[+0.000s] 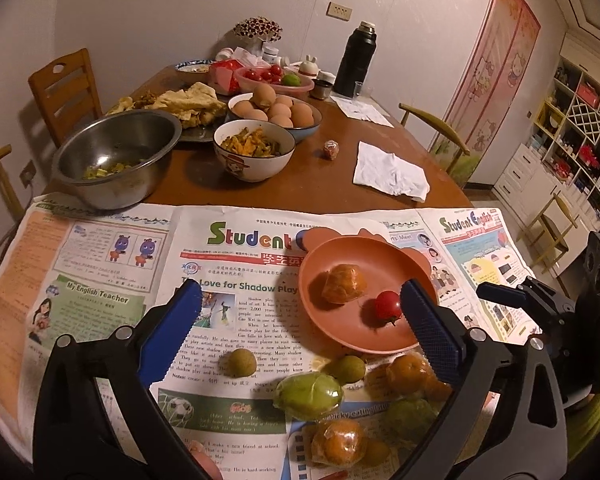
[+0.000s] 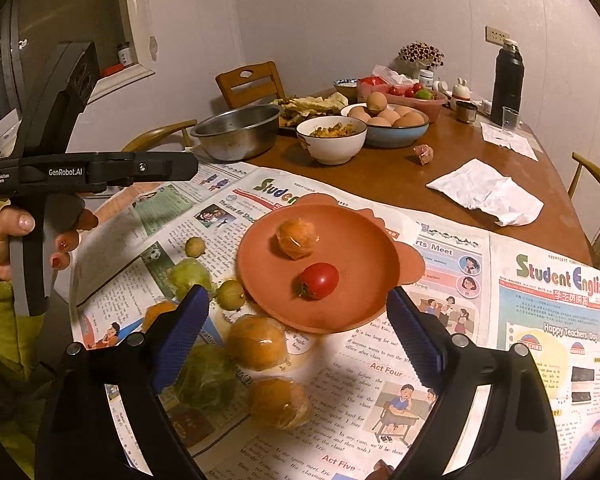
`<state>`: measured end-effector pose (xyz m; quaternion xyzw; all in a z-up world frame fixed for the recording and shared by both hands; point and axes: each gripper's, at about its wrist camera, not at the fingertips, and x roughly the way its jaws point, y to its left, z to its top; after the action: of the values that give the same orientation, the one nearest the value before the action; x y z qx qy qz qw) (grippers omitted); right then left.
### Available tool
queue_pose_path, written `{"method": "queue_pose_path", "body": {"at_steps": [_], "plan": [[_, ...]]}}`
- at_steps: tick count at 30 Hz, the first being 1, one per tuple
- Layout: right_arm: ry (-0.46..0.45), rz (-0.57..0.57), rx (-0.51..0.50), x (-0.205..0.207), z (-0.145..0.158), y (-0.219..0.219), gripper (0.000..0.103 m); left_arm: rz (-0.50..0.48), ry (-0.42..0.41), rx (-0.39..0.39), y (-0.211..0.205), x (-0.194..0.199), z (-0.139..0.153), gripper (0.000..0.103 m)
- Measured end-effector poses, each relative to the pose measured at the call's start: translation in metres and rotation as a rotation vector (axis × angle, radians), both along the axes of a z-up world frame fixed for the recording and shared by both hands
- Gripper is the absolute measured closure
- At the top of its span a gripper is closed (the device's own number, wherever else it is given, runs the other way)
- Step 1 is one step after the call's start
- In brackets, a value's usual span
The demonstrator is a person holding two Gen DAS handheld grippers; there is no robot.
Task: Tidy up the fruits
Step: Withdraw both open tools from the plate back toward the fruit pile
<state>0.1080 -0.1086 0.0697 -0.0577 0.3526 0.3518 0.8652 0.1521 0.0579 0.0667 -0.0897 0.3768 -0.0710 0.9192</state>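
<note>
Orange plate (image 2: 340, 312): tomato (image 2: 318, 281), wrapped fruit, perhaps tangerine (image 2: 297, 238) | both grippers' fingers apart, empty

Warm, dim indoor light is falling from overhead, leaving the wall grey and the corners of both fisheye views fading to black. The plate (image 2: 260, 280) and the tomato (image 2: 318, 280) are casting soft shadows, while glare is washing out the newspaper (image 2: 380, 364) nearest the right wrist camera. Straight edges are bending toward the rims, and distant shelves are looking soft.
</note>
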Motion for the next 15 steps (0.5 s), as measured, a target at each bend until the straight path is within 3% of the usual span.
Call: {"method": "queue_pose_path", "body": {"at_steps": [15], "plan": [[-0.019,0.03,0.005,-0.023,0.008,0.003,0.013,0.011,-0.005,0.033,-0.003,-0.02,-0.003,0.01]]}}
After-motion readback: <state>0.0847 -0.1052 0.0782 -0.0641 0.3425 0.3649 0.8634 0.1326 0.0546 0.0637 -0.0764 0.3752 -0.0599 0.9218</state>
